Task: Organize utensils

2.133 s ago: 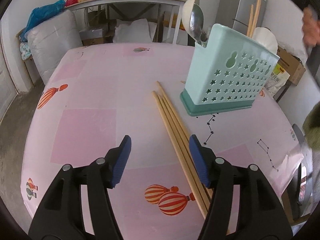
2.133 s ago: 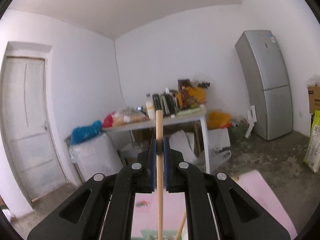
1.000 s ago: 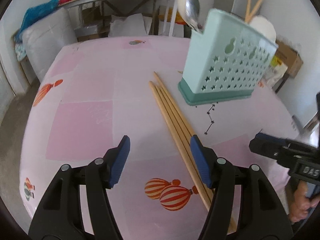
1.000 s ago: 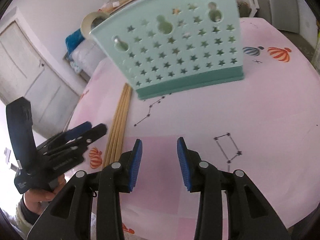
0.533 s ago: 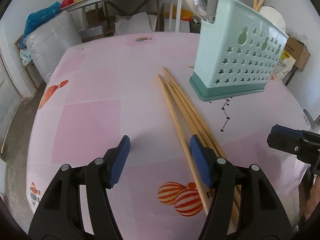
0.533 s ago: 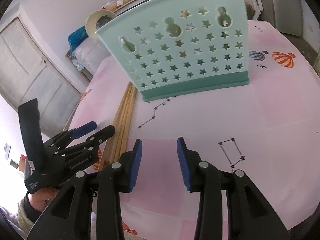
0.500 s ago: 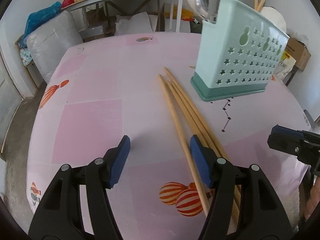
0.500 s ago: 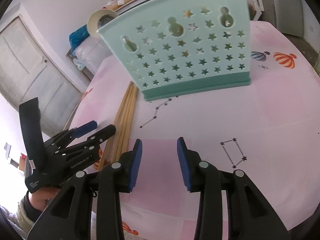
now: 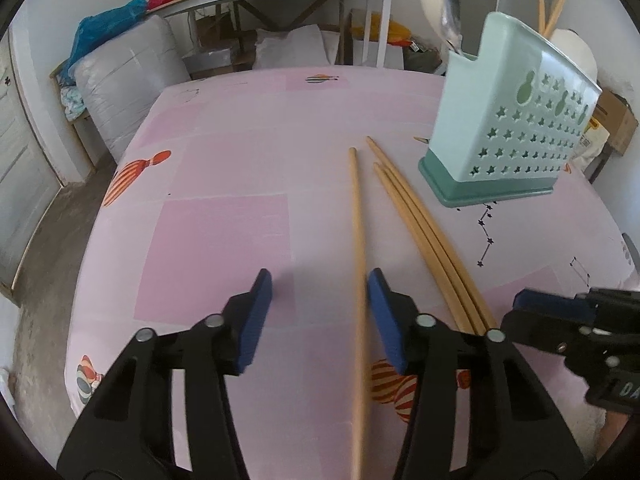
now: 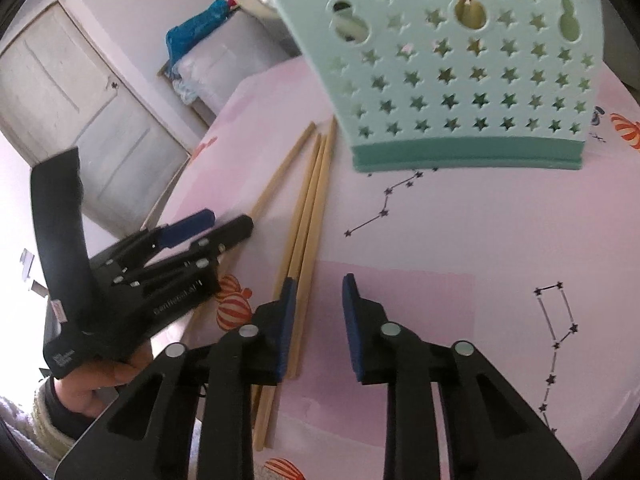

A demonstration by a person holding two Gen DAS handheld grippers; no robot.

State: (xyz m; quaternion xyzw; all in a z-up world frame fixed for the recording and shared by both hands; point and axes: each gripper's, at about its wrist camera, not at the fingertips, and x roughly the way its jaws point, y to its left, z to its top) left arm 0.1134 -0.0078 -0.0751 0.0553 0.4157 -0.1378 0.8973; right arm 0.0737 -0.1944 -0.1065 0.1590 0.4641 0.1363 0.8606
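Left claw (image 9: 316, 286): jaws spread and closing, with a single chopstick (image 9: 357, 240) lying between them hard against the right-hand pad; no pinch is evident yet. That chopstick lies on the pink table (image 9: 224, 184), angled away from the other three chopsticks (image 9: 416, 216), which lie side by side nearer the mint-green utensil holder (image 9: 516, 128). The holder stands toward the table's far right area with a spoon and chopsticks already upright in it.

Right claw (image 10: 318, 292): jaws narrowly spread, closing, nothing between them. Its left-hand pad sits just beside, possibly over, the near ends of the bundle.

Risks noted:
- The stick is off-centre in the left claw. As the jaws close, one pad would likely meet it first and roll or skid it across the smooth cloth.
- The grip falls toward the near end of a long stick, so the far end may droop or swing on lifting, and could strike the holder.
- The two claws are working near each other at the table's near edge; collision is possible.
- The right claw could nudge the bundle toward that edge.
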